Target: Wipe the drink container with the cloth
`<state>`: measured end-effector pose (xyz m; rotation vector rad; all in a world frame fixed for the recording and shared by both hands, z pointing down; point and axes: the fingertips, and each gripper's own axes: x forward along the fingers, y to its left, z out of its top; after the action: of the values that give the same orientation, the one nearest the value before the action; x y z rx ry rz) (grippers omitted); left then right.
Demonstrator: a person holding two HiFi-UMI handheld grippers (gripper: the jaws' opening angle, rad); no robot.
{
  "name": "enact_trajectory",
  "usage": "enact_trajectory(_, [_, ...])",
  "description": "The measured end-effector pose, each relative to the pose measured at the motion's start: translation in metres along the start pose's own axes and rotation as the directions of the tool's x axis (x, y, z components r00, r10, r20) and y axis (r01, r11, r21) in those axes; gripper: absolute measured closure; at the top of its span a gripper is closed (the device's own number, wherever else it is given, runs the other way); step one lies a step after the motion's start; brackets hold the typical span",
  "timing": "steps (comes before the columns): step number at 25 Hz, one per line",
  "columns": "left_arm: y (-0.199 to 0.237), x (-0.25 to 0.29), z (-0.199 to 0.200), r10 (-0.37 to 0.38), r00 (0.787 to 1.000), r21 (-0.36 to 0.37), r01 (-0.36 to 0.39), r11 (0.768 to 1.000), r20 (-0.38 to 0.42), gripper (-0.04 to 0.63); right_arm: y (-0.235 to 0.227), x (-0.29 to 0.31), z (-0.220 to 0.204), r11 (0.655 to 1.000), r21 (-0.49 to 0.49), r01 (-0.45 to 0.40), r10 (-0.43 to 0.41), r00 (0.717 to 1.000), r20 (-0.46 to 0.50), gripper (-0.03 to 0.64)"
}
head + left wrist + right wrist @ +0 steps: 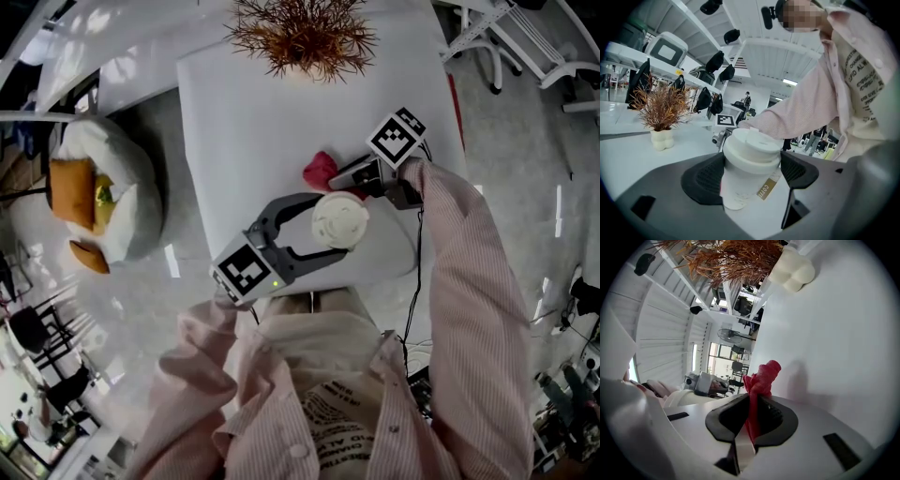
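While the jaws of your left gripper [751,174] clamp the white lidded cup [339,220] on the tabletop [262,122], those of your right gripper [751,416] pinch the red cloth [762,376] just beside that cup.

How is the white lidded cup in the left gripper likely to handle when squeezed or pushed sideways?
The cup looks like thin paper: probably light, and dentable if the fingers squeeze harder. Tall, tapering to a narrower base, it would likely tip if pushed unheld. Its contents are hidden.
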<state>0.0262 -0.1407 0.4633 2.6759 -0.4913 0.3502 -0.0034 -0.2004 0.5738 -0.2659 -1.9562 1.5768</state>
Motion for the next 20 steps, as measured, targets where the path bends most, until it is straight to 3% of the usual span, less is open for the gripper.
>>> enact_trajectory(13, [0.0,0.0,-0.002,0.013,1.0,0.01,-0.013,1.0,-0.01,0.224,-0.01,0.006,0.002,0.989,-0.092,0.114,-0.112,0.993,0.034,0.574])
enact_trajectory(17, [0.0,0.0,-0.004,0.015,1.0,-0.004,-0.015,1.0,-0.013,0.224,-0.006,-0.003,0.004,0.982,-0.121,0.147,-0.134,0.985,0.112,0.574])
enact_trajectory(20, [-0.001,-0.002,-0.004,0.038,0.999,-0.002,-0.038,0.999,-0.009,0.224,-0.001,-0.017,0.009,0.962,-0.165,0.218,-0.18,0.959,0.218,0.574])
